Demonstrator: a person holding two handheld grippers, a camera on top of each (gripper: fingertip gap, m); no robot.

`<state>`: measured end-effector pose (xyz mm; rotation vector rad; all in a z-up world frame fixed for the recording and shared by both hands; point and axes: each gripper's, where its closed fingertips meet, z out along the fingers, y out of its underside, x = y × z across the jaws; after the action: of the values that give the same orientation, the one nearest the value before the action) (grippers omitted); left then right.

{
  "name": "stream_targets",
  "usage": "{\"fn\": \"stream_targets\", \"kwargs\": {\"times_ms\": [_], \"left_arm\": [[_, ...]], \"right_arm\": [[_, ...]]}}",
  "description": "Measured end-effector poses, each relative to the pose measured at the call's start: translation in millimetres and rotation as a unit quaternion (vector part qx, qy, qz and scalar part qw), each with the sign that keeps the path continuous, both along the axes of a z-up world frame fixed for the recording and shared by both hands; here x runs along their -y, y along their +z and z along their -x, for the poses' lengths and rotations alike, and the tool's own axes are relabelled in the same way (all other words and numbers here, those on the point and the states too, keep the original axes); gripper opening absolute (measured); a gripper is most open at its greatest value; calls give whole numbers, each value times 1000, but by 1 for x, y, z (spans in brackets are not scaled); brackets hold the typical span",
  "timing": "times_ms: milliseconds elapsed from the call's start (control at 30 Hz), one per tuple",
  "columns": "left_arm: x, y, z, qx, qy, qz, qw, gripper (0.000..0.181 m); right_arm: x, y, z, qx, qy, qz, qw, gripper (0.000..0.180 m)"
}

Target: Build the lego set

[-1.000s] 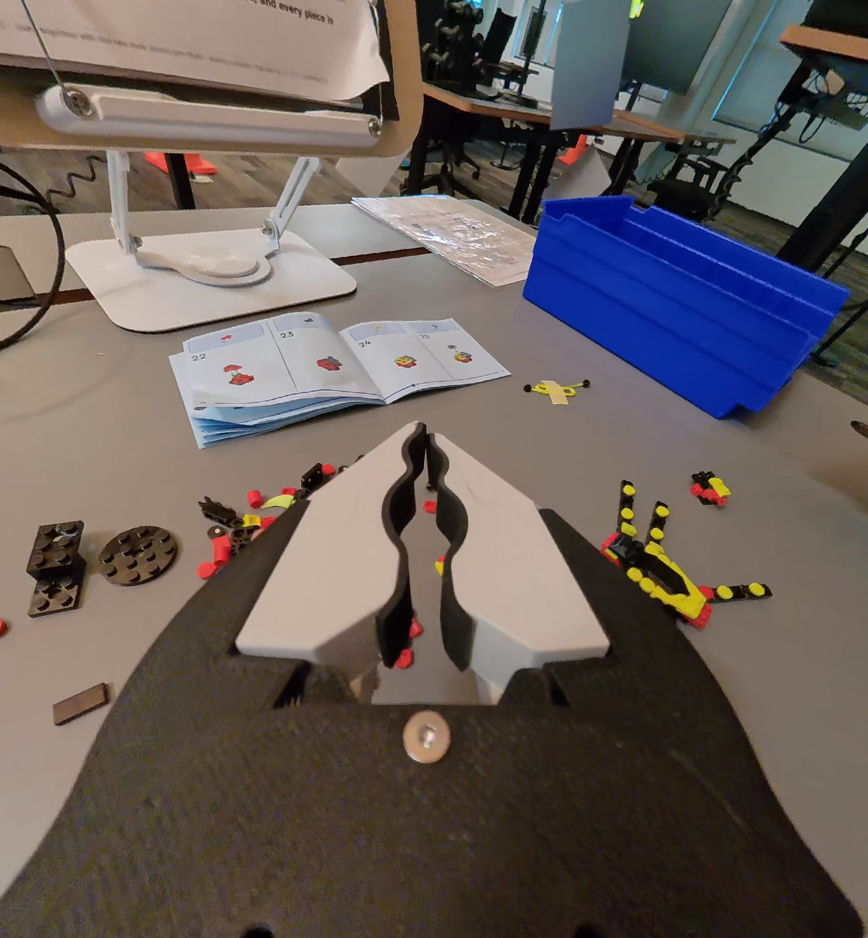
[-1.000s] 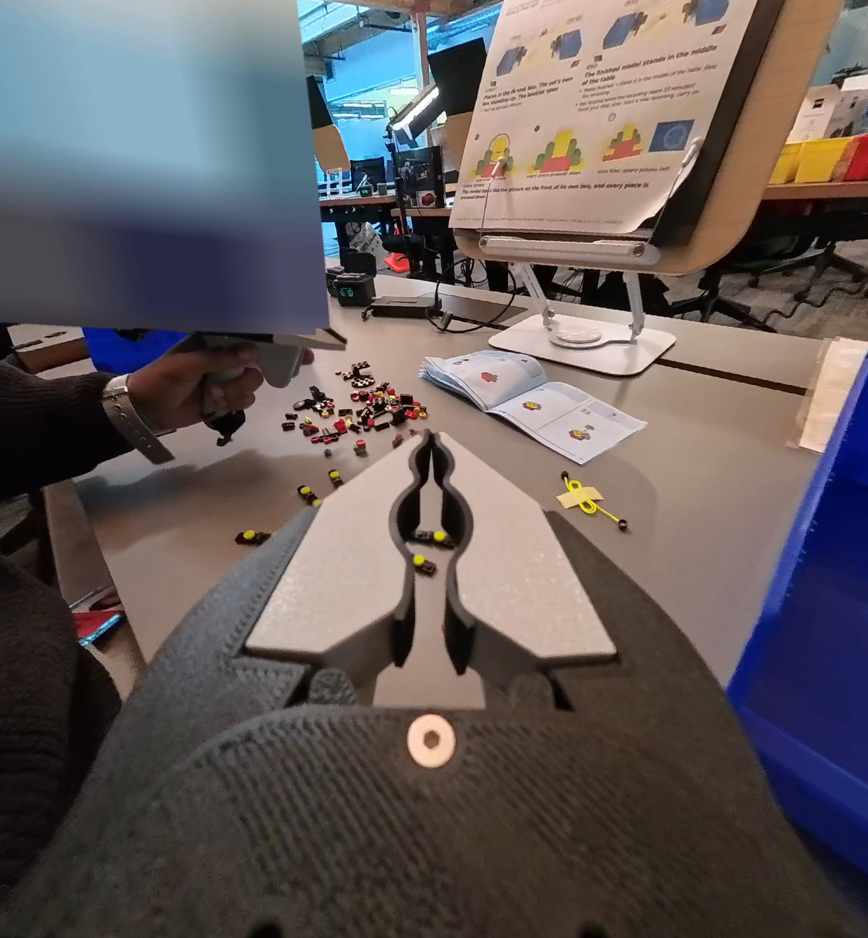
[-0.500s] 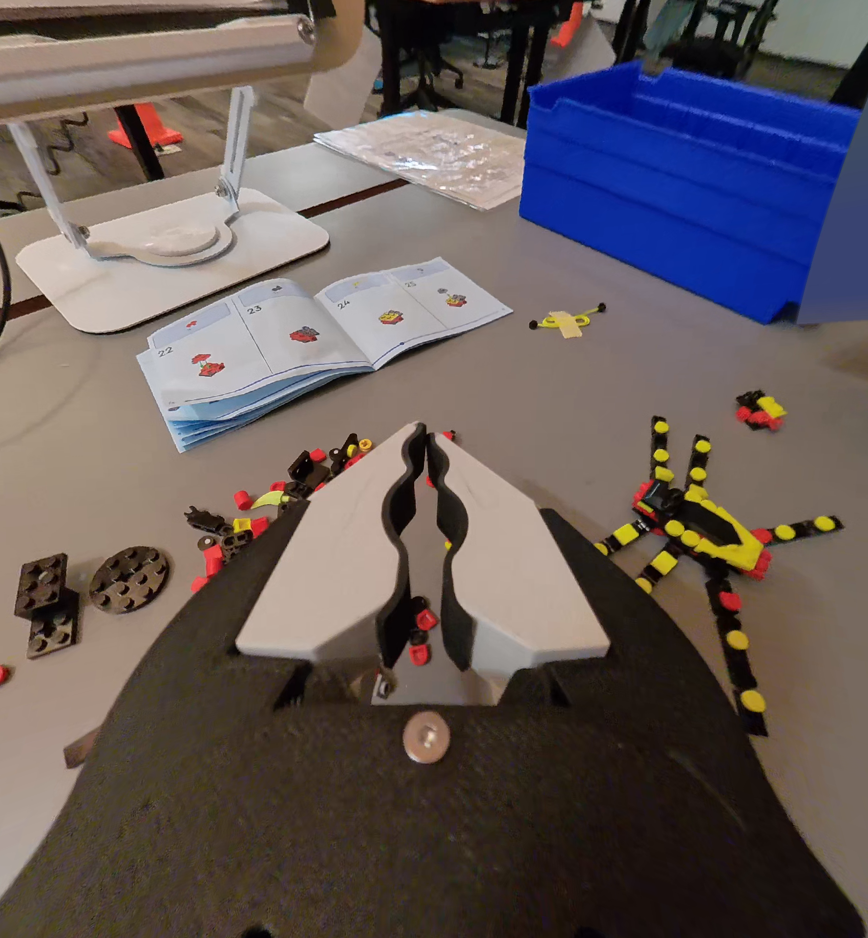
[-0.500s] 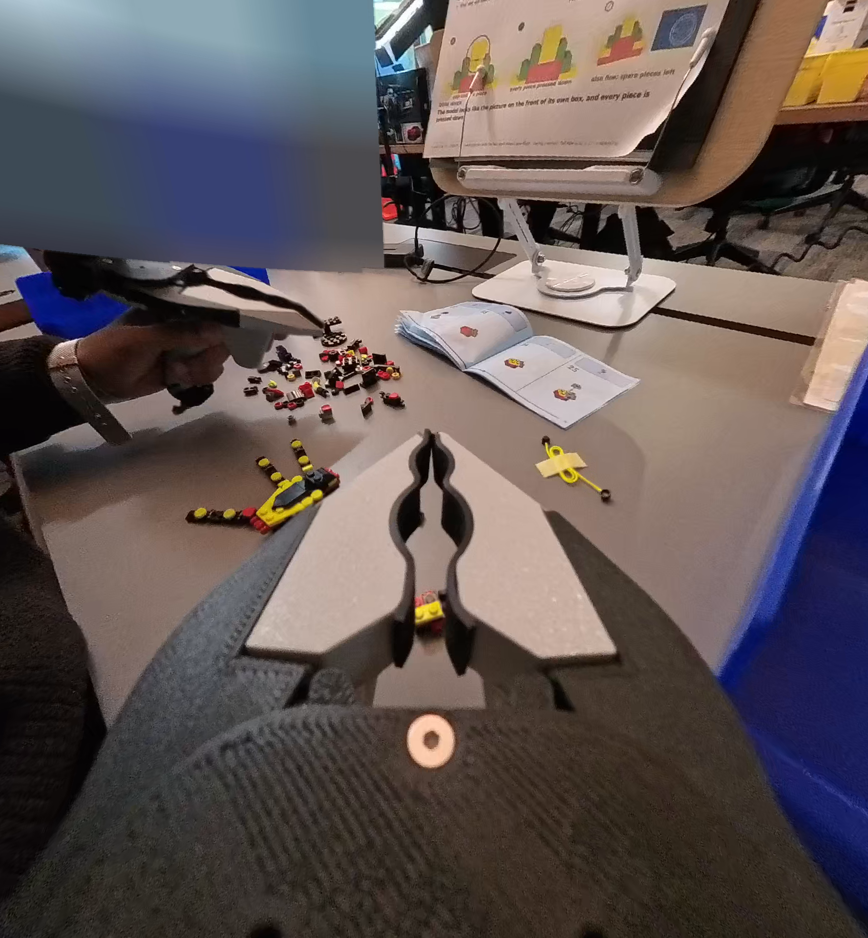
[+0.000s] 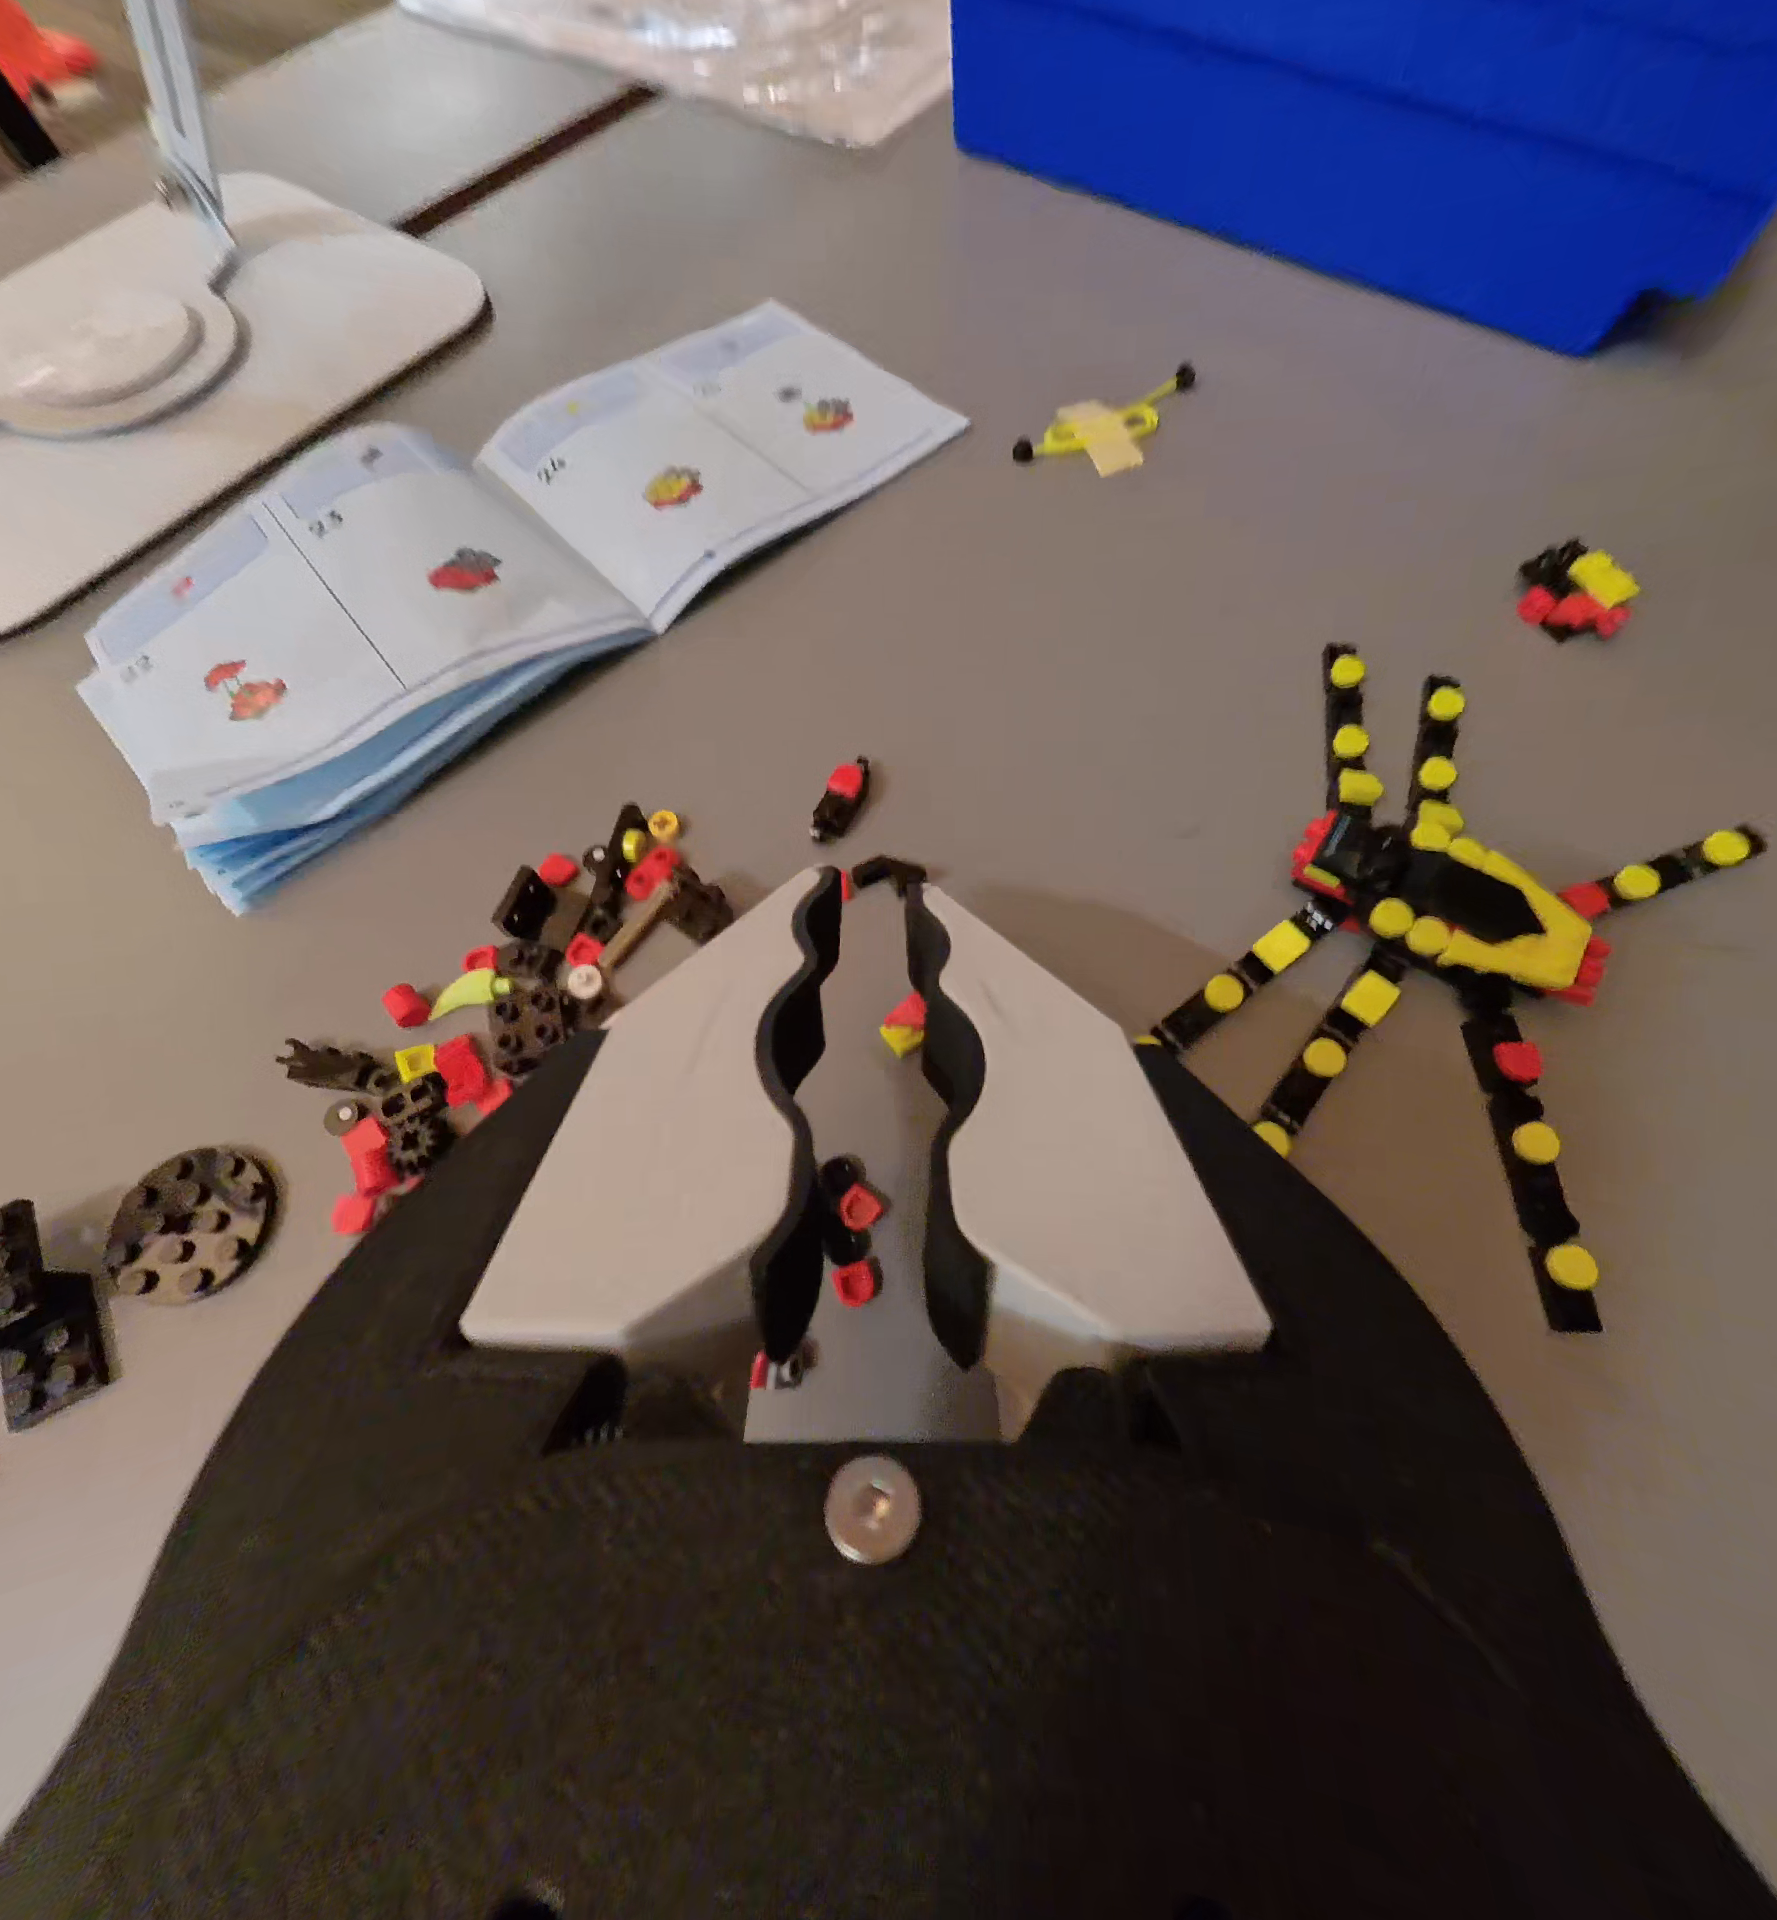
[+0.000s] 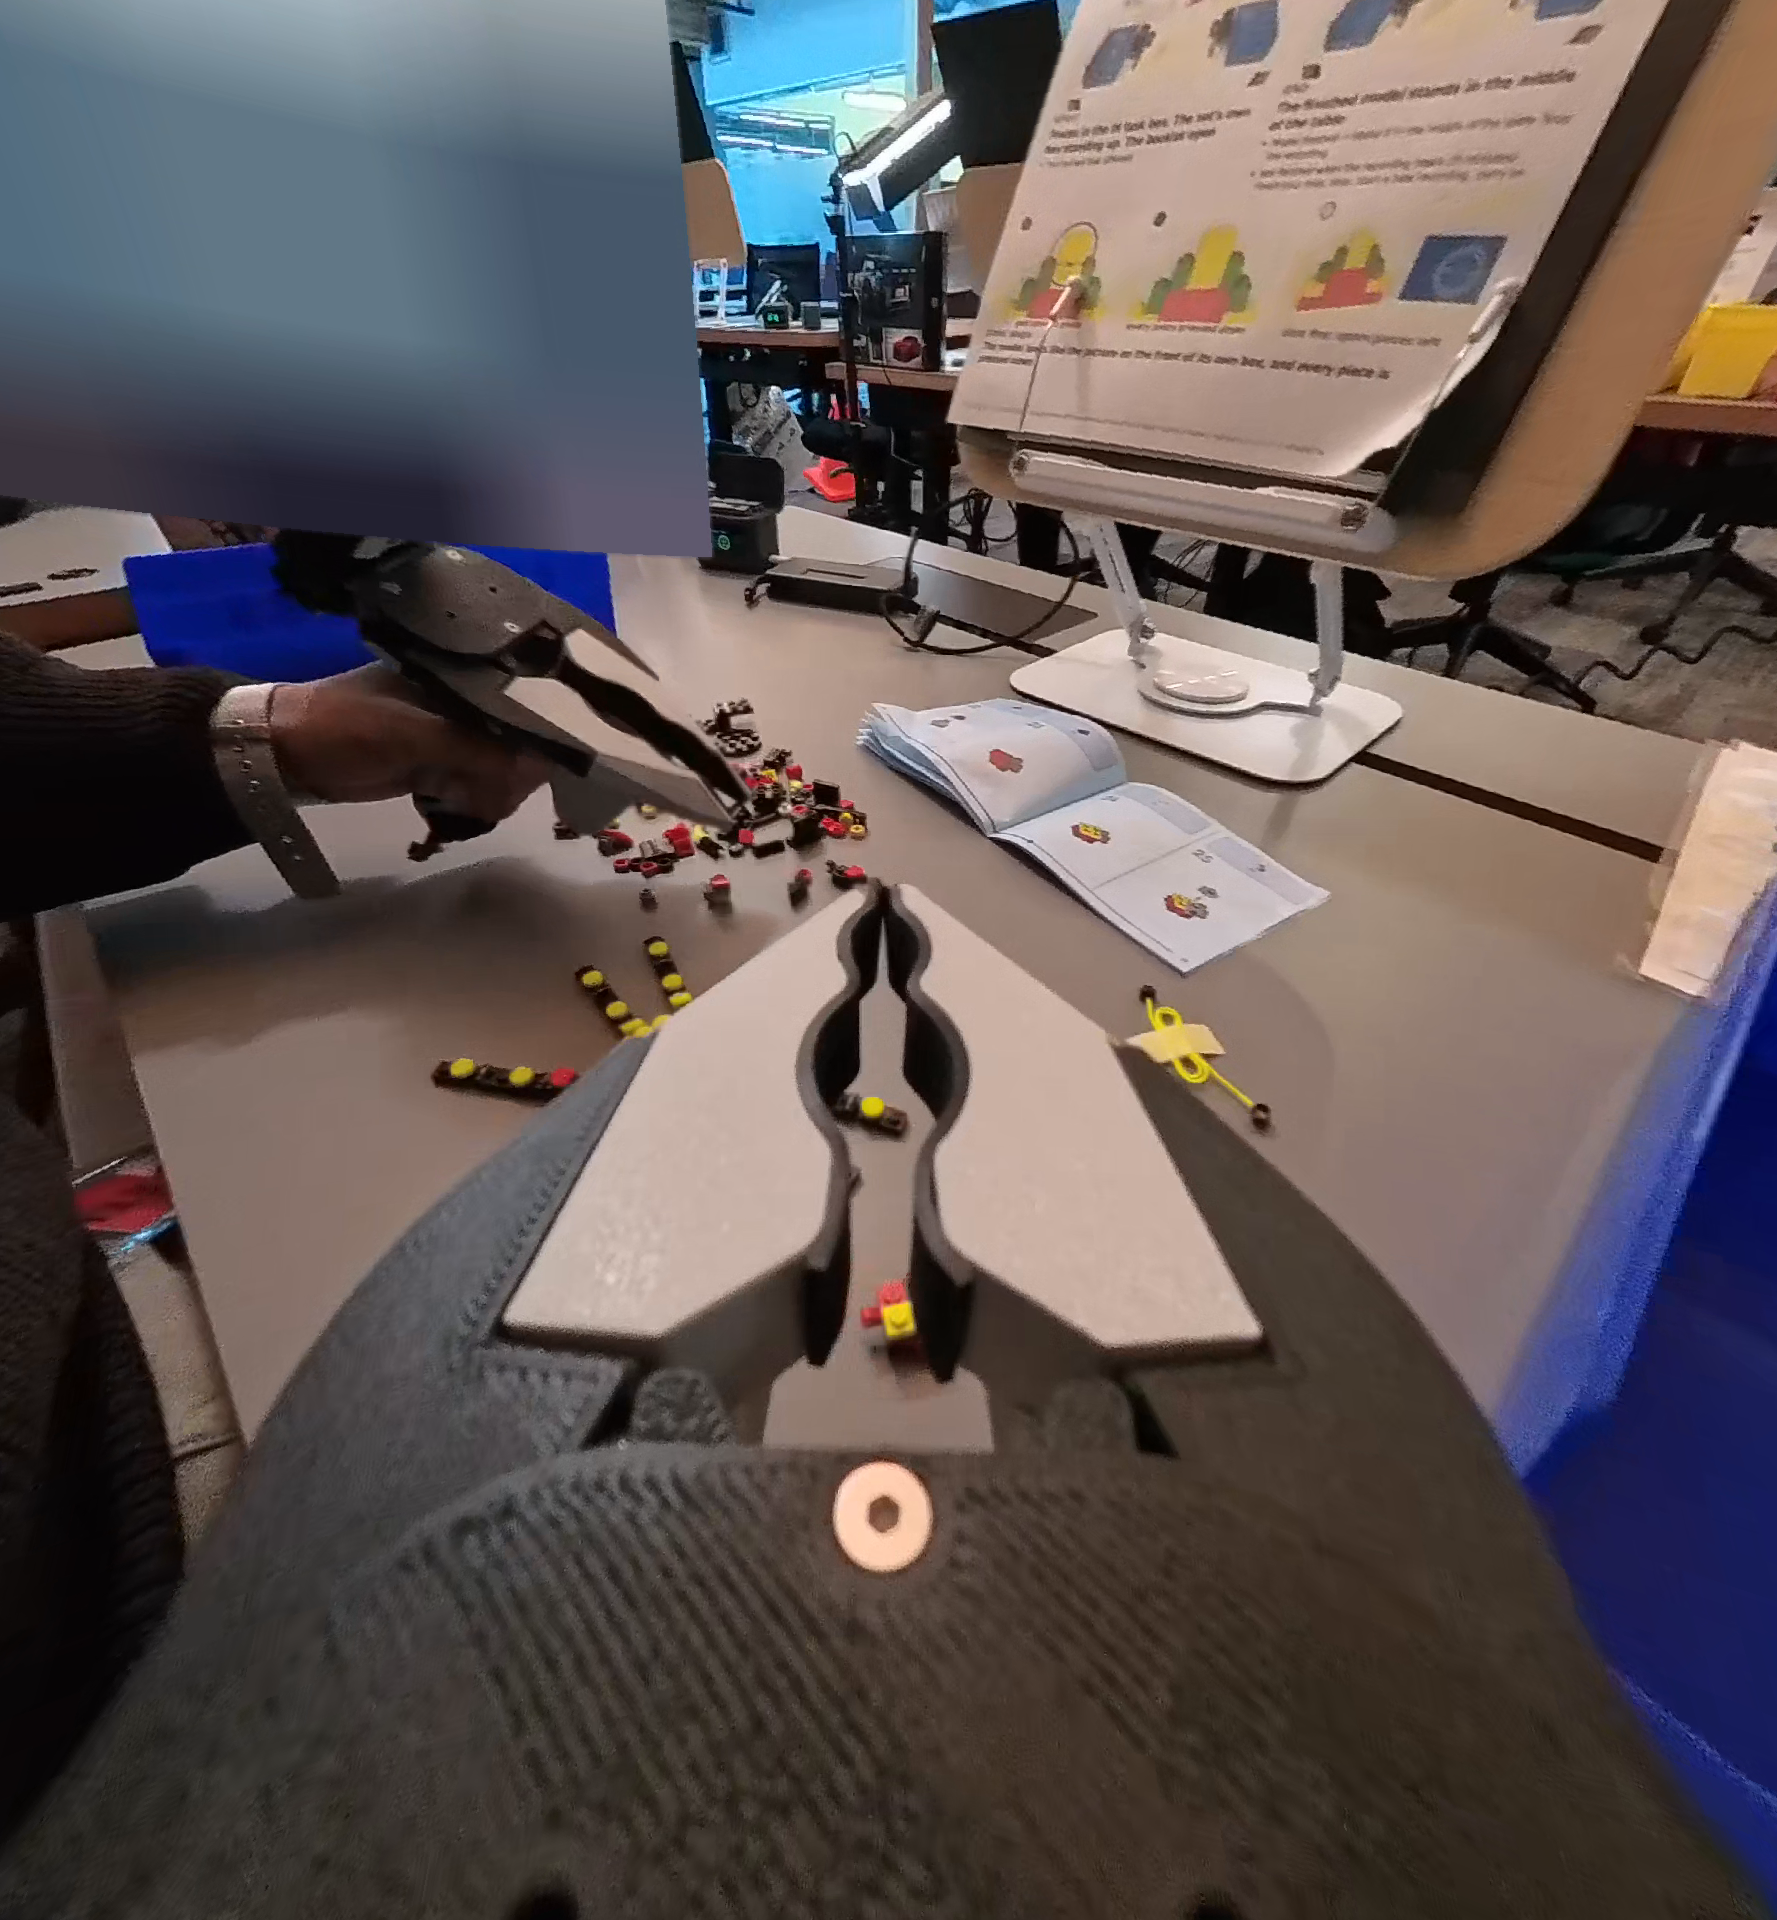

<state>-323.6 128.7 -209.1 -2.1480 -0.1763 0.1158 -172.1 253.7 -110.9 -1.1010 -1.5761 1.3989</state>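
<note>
Though the black-and-yellow spider model lies part-built at right, a loose pile of pieces at left remains unplaced, left gripper slightly parted and empty just above it, right gripper clenched, holding nothing visible.

Black-shelled gripper, grey fingers

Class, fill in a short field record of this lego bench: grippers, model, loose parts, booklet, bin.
left gripper: slightly open, empty, tips low over the loose pieces
right gripper: shut, empty
spider model: black and yellow, legs spread, flat on the table
loose pieces: red, black and yellow pile, left of the model
instruction booklet: open, beyond the pile
blue bin: far right
</note>
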Motion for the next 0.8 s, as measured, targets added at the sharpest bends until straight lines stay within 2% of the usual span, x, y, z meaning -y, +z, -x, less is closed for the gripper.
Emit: {"fn": "stream_targets", "kwargs": {"times_ms": [100, 233, 400, 467, 567, 633, 700, 733, 800], "left_arm": [[6, -24, -5, 21, -5, 60, 998, 18], [9, -41, -14, 43, -19, 98, 994, 30], [10, -40, -14, 53, -12, 95, 994, 15], [9, -37, -16, 93, -5, 81, 992, 15], [0, -18, -27, 213, -7, 12, 977, 14], [-9, 12, -39, 350, -25, -76, 933, 14], [-12, 45, -46, 486, -47, -162, 857, 14], [-12, 57, -48, 534, -54, -189, 823, 14], [-14, 64, -54, 570, -60, -205, 793, 14]], "right_arm": [[7, 2, -3, -4, 8, -5, 1000, 0], [11, 3, -3, -7, 14, -8, 1000, 0], [11, 2, -2, -3, 21, 8, 1000, 0], [10, 2, -2, -4, 20, 11, 1000, 0], [8, 1, -1, -1, 17, 13, 1000, 0], [8, -1, 0, 2, 16, 13, 1000, 0], [10, -4, 1, 9, 19, 12, 1000, 0], [12, -6, 2, 12, 22, 11, 1000, 0], [20, -7, 4, 16, 33, 12, 999, 0]]}}
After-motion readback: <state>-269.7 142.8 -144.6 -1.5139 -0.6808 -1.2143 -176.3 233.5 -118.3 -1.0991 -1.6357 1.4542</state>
